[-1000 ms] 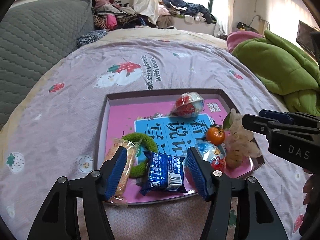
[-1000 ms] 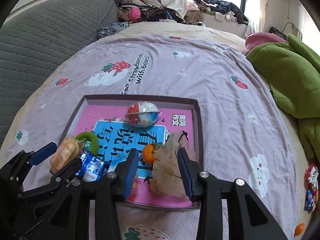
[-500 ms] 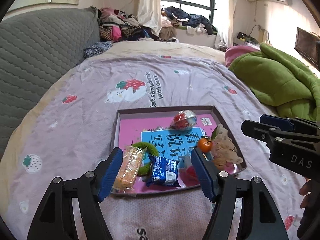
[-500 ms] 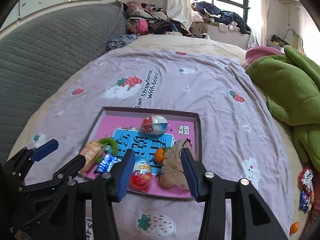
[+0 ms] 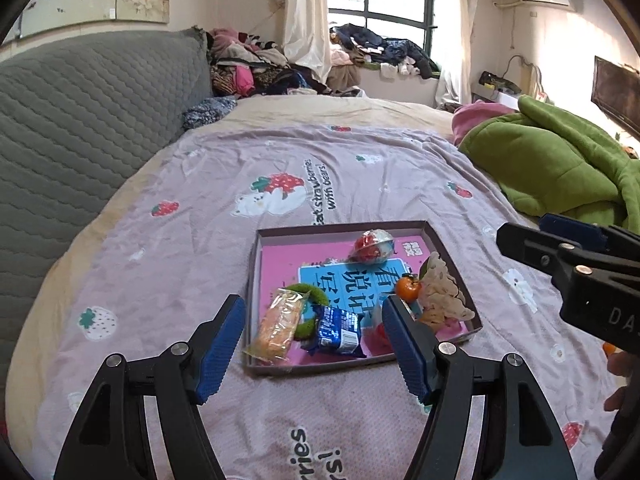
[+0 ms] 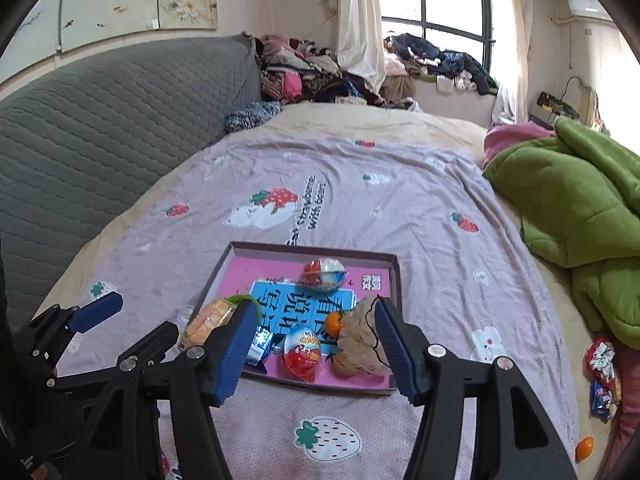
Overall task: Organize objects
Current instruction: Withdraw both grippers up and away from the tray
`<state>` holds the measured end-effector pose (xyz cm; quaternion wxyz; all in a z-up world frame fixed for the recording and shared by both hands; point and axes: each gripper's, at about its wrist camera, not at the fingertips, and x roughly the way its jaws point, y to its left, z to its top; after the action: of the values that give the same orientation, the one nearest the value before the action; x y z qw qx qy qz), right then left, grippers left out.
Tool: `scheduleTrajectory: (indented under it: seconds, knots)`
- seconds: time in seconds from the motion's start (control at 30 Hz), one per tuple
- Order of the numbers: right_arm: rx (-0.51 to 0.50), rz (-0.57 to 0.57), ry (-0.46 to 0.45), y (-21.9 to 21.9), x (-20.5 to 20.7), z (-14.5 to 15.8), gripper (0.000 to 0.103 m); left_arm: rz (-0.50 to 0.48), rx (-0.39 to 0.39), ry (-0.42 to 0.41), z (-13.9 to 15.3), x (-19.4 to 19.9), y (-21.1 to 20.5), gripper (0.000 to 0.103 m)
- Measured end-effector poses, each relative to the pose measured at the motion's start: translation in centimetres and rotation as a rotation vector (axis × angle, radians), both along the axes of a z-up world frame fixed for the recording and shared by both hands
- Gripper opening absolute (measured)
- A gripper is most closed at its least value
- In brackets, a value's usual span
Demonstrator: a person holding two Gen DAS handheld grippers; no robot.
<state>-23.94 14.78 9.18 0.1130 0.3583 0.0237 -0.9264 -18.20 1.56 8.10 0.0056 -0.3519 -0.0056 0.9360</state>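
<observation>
Above tray (image 6: pixel 394 280), right tool (image 6: pixel 312 344) opening, empty

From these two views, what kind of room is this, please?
Most likely a bedroom in a home: a wide bed under a lilac strawberry-print sheet, a crumpled green fleece blanket, and loose clothes heaped by the curtained window.

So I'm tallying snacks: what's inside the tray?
In the tray: two foil eggs, an orange, a beige bag, a blue packet, a biscuit pack and a green ring. The ring's middle is covered.
</observation>
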Motion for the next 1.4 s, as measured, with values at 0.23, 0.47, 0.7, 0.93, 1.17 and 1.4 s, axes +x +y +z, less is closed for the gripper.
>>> scheduleTrajectory:
  seconds: [0.23,0.47,0.7,0.93,1.17,1.4]
  knots:
    - [-0.005,-0.003,0.064,-0.1,2.5,2.5,0.061,0.007,0.025,0.007,1.6,1.6,-0.8,0.072]
    - [-0.028,-0.003,0.101,0.1,4.7,4.5,0.061,0.015,0.028,0.027,3.0,3.5,-1.3,0.072]
    - [-0.030,-0.008,0.132,0.2,6.8,5.9,0.061,0.008,0.012,0.058,4.6,5.5,-1.2,0.072]
    - [-0.013,-0.031,0.151,0.7,8.9,5.3,0.061,0.008,0.001,0.072,5.3,7.3,-1.1,0.072]
    - [-0.005,-0.055,0.140,1.7,10.6,4.0,0.061,0.005,-0.001,0.072,5.0,8.8,-0.6,0.072]
    - [-0.010,-0.080,0.123,2.5,12.1,2.4,0.061,0.008,-0.003,0.066,4.4,10.1,-0.6,0.072]
